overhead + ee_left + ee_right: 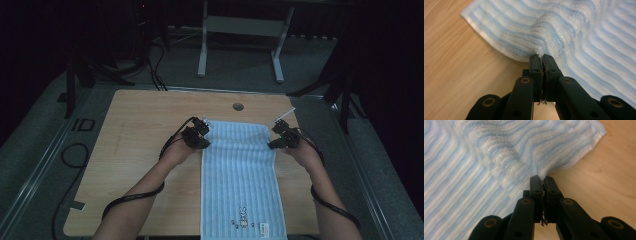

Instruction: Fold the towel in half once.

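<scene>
A light blue striped towel [240, 175] lies lengthwise on the wooden table [145, 125], a small rabbit print near its front end. My left gripper [204, 143] is shut on the towel's left edge near the far corner; in the left gripper view the towel [549, 32] bunches up from the closed left gripper [541, 57]. My right gripper [272, 144] is shut on the right edge near the other far corner, where the towel [519, 150] rises in a fold at the right gripper's tips [541, 178]. Both pinched edges are lifted slightly off the table.
A round cable hole [238, 106] sits in the table beyond the towel. Black cables [75, 155] trail on the floor at left. A white desk frame [240, 45] and dark stands [345, 95] stand past the table's far edge.
</scene>
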`<state>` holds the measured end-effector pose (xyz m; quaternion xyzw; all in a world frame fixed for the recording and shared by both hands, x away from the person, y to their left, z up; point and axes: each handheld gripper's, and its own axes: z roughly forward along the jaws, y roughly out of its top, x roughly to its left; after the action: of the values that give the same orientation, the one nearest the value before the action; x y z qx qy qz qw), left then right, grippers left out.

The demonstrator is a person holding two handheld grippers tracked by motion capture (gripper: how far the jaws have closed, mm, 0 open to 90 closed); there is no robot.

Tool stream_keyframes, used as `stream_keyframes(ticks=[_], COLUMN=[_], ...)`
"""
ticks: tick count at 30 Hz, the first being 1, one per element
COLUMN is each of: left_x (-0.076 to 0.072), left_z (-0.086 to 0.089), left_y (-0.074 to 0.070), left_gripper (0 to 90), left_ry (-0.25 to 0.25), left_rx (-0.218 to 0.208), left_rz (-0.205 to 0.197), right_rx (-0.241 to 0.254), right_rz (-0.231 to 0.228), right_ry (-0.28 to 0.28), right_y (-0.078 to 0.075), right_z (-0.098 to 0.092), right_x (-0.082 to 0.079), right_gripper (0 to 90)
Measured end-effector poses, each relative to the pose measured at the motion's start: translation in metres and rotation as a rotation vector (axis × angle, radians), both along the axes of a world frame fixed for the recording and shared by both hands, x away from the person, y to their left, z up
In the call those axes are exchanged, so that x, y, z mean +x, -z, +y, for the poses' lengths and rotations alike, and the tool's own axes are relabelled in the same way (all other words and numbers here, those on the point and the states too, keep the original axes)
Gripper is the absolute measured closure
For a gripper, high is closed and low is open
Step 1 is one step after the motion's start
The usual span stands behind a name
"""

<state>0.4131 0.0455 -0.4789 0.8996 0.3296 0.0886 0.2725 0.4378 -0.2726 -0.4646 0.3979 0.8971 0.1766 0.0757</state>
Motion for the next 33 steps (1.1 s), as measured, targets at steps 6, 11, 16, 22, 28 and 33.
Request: stream_keyframes(ticks=[6, 11, 16, 22, 28, 33], left_x=[-0.040, -0.070, -0.085, -0.076, -0.061, -0.052], left_z=[-0.003, -0.005, -0.004, -0.009, -0.029, -0.031], left_y=[0.000, 0.015, 0.020, 0.009, 0.029, 0.044], left_gripper=[86.1, 84.1, 66.6, 66.6, 65.9, 63.4], left_ry=[0.055, 0.126, 0.168, 0.137, 0.137, 0.126], left_rx=[0.012, 0.043, 0.099, 0.076, 0.102, 0.102], left_rz=[0.001, 0.046, 0.063, 0.035, 0.072, 0.105], right_rx=[-0.001, 0.000, -0.005, -0.017, -0.038, -0.068], right_rz=[-0.007, -0.003, 0.029, -0.039, 0.007, 0.050], right_ry=[-0.043, -0.072, -0.106, -0.088, -0.112, -0.109], right_y=[0.008, 0.016, 0.017, -0.001, 0.022, 0.042], right_z=[-0.005, -0.009, -0.016, -0.014, 0.004, 0.013], right_x=[-0.034, -0.061, -0.082, -0.082, -0.073, -0.062], right_gripper=[86.7, 86.5, 70.1, 77.8, 77.7, 77.6])
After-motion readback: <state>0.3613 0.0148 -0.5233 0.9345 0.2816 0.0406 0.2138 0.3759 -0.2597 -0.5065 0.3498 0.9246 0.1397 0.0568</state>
